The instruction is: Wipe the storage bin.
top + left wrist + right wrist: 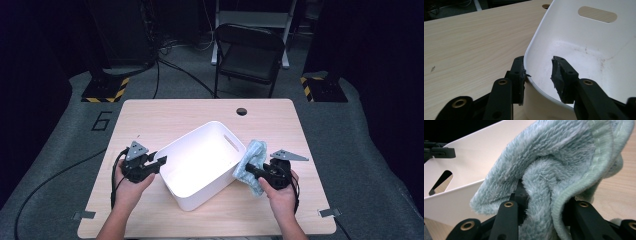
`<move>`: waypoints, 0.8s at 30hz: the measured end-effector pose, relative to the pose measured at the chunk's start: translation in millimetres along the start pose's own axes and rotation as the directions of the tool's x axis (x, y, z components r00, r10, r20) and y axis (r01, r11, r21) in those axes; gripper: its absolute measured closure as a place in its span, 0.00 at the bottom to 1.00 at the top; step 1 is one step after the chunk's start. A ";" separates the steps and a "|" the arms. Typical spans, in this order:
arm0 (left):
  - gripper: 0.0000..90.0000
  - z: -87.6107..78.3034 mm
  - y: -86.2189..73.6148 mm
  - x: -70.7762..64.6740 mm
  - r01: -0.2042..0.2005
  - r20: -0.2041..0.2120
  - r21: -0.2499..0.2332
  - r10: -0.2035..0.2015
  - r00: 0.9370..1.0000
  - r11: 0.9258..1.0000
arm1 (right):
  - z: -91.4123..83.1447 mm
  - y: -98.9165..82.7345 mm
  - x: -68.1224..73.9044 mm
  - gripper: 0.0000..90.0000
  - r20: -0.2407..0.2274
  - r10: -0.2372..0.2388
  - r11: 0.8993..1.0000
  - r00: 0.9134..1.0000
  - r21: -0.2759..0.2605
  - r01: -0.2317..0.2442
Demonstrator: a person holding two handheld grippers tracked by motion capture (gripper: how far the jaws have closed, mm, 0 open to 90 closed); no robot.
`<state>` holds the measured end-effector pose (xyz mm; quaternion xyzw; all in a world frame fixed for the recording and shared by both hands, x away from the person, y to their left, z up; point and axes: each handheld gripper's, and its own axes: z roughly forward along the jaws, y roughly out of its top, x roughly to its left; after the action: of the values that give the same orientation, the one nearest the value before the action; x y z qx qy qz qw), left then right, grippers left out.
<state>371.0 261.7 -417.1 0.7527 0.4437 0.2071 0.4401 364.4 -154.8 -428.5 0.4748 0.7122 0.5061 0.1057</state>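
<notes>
A white plastic bin (210, 192) with a slot handle sits askew on the wooden table (175, 115). My left gripper (161, 162) is at its left rim. In the left gripper view the jaws straddle the bin's (579, 50) rim: the outer pad touches the wall, the inner pad stands apart from it, so the left gripper (537, 72) is open. My right gripper (246, 169), by the bin's right side, is shut on a light blue fluffy cloth (256, 151). The cloth (554, 152) bunches over the right gripper (544, 195), with the bin's wall (474, 152) just beyond.
A round cable hole (242, 111) marks the table's far edge. A black folding chair (250, 50) stands behind the table, with yellow-and-black striped stand bases (106, 90) on the floor at both sides. Faint dirt marks speckle the bin's floor (594, 57).
</notes>
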 end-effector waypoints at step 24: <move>0.79 -1.3 0.4 -10.9 -0.067 0.050 0.023 0.066 0.997 0.997 | 26.2 -20.0 -13.2 0.76 0.034 0.030 0.989 0.999 0.142 -0.034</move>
<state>364.6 253.0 -415.2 0.7772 0.4099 0.1977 0.4345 376.5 -149.6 -461.4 0.5006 0.7371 0.4478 0.0745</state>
